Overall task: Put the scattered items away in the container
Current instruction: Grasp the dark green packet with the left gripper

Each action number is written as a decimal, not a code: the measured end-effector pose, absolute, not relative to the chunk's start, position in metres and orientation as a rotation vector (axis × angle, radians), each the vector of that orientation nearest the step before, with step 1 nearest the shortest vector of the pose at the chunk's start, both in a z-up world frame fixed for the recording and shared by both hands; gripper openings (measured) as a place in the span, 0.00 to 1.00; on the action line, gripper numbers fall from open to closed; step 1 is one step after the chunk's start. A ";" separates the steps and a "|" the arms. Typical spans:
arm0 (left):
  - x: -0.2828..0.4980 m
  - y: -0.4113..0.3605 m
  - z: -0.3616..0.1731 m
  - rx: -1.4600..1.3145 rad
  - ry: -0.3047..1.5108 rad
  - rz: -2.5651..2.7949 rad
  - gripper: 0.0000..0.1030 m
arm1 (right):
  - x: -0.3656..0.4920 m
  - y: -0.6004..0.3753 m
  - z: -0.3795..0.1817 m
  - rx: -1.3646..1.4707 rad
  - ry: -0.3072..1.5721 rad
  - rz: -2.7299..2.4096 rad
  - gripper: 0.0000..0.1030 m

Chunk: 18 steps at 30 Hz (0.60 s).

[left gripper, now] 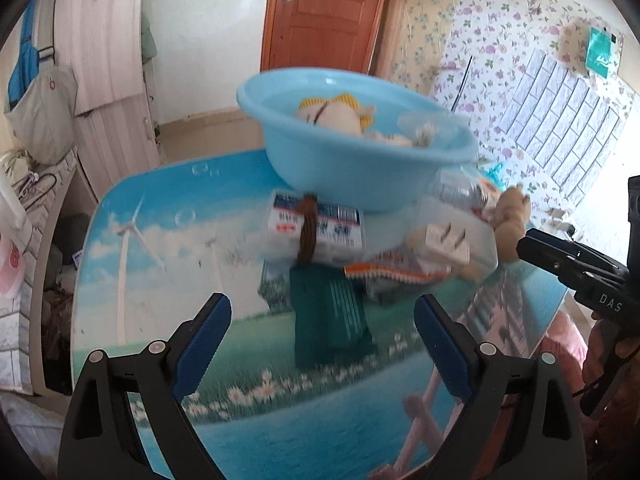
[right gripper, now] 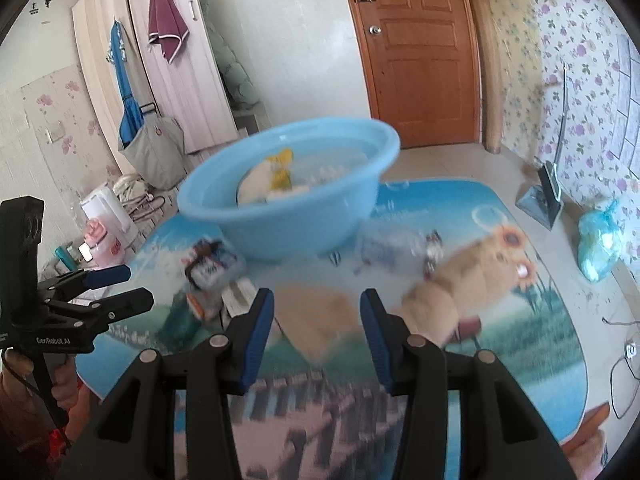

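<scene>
A light blue basin (left gripper: 340,168) (right gripper: 280,224) stands at the far side of the printed table (left gripper: 168,248) (right gripper: 520,360) and holds a cream and yellow doll (left gripper: 332,112) and a clear bag. Before it lie a white packet with a brown band (left gripper: 316,228), a green box (left gripper: 332,320), a white plug (left gripper: 448,244) in clear wrap, and a tan plush toy (right gripper: 472,280). My left gripper (left gripper: 323,301) (right gripper: 120,284) hangs open above the green box. My right gripper (right gripper: 316,296) (left gripper: 560,256) is narrowly open over a blurred tan flat item (right gripper: 316,328), its pads not touching it.
The table's rounded edge runs close on the left and right. On the floor beyond are a blue plastic bag (right gripper: 600,244), a dustpan (right gripper: 540,200) and cables. A wooden door (right gripper: 420,52) and wardrobe (right gripper: 172,80) stand behind. A hand (right gripper: 60,384) holds the left gripper.
</scene>
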State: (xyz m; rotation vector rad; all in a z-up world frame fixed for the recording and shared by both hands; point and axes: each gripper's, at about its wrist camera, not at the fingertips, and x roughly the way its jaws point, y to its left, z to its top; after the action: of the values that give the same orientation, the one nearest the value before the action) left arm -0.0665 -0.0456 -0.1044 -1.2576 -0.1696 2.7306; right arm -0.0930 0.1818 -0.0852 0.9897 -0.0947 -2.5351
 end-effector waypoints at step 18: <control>-0.077 -0.041 -0.135 -1.377 -0.148 2.698 0.90 | -0.082 0.198 -0.113 1.101 -0.101 -2.527 0.44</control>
State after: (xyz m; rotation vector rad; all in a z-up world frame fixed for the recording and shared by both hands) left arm -0.0766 -0.0411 -0.1351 -1.3766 -0.1484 2.6978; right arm -0.0816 0.1976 -0.1129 1.1008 -0.1012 -2.5267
